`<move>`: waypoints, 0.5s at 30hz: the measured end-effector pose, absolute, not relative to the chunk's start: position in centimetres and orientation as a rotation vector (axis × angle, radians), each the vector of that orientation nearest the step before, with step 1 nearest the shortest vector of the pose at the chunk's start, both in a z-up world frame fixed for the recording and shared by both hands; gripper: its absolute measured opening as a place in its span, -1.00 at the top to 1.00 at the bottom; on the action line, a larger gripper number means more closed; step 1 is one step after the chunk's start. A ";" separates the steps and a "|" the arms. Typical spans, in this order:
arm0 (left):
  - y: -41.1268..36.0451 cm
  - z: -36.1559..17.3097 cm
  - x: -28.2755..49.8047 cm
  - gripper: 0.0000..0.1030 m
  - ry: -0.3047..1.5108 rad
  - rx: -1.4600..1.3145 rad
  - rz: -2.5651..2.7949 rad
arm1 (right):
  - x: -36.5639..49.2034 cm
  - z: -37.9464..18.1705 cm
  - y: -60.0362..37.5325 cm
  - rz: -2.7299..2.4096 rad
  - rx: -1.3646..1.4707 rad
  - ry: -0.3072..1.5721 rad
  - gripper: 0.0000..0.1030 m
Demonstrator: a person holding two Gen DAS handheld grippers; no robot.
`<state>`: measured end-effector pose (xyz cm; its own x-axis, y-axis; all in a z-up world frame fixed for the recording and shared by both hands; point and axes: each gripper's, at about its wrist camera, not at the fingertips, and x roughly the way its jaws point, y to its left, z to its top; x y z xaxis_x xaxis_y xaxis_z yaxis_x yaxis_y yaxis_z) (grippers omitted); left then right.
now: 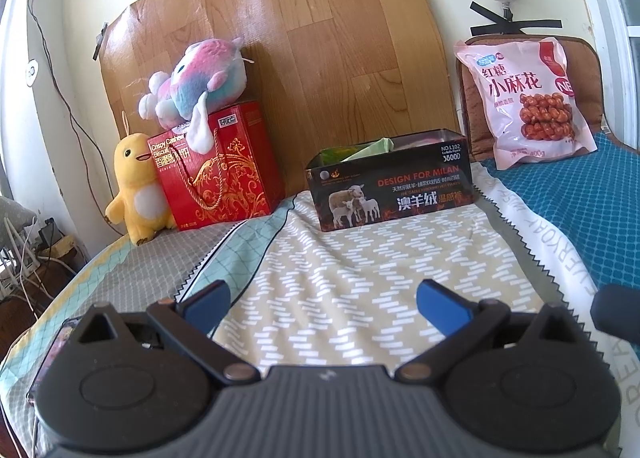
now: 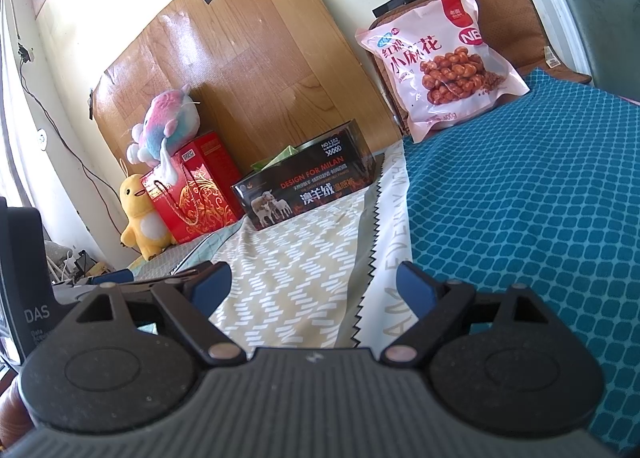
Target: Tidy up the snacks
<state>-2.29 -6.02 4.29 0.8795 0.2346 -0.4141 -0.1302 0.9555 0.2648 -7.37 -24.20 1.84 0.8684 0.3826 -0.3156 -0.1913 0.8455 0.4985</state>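
A black open-topped box (image 1: 394, 188) (image 2: 306, 188) with sheep printed on its side stands on the patterned cloth, with green and pink packets showing inside. A pink snack bag (image 1: 528, 102) (image 2: 440, 58) of fried dough twists leans on a brown cushion at the back right. A red biscuit gift box (image 1: 218, 166) (image 2: 192, 186) stands at the back left. My left gripper (image 1: 322, 300) hangs open over the cloth, well short of the black box, and holds nothing. My right gripper (image 2: 314, 284) is also open and empty, above the cloth's zigzag edge.
A pastel plush toy (image 1: 196, 84) (image 2: 166, 124) sits on the red box, with a yellow plush duck (image 1: 136, 188) (image 2: 142, 216) beside it. A wood-grain board (image 1: 280, 38) leans on the wall behind. A blue patterned mat (image 2: 520, 198) covers the right. Cables hang at the left edge.
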 end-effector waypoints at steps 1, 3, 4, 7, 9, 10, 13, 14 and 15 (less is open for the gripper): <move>-6.0 4.3 -2.3 -1.00 0.459 0.234 0.191 | -7.4 1.8 -24.2 0.312 0.474 0.421 -0.77; -6.0 4.3 -2.3 -1.00 0.459 0.235 0.192 | -7.4 1.9 -24.2 0.312 0.475 0.421 -0.77; -6.1 4.3 -2.2 -1.00 0.459 0.236 0.191 | -7.4 1.8 -24.2 0.312 0.475 0.421 -0.77; -6.1 4.3 -2.2 -1.00 0.460 0.237 0.190 | -7.3 1.9 -24.3 0.313 0.475 0.421 -0.77; -6.2 4.3 -2.2 -1.00 0.463 0.237 0.189 | -7.3 1.9 -24.3 0.313 0.474 0.420 -0.77; -6.1 4.3 -2.2 -1.00 0.465 0.236 0.188 | -7.3 1.9 -24.2 0.313 0.474 0.421 -0.77; -6.1 4.2 -2.1 -1.00 0.470 0.238 0.189 | -7.3 1.9 -24.3 0.313 0.476 0.421 -0.77; -6.1 4.2 -2.1 -1.00 0.472 0.238 0.189 | -7.3 1.8 -24.3 0.312 0.476 0.421 -0.77; -6.1 4.2 -2.1 -1.00 0.473 0.238 0.188 | -7.3 1.8 -24.3 0.313 0.477 0.422 -0.77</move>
<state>-2.11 -6.12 4.15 0.8738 0.2332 -0.4268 -0.1236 0.9553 0.2687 -7.33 -24.29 1.84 0.8679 0.3834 -0.3157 -0.1906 0.8442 0.5010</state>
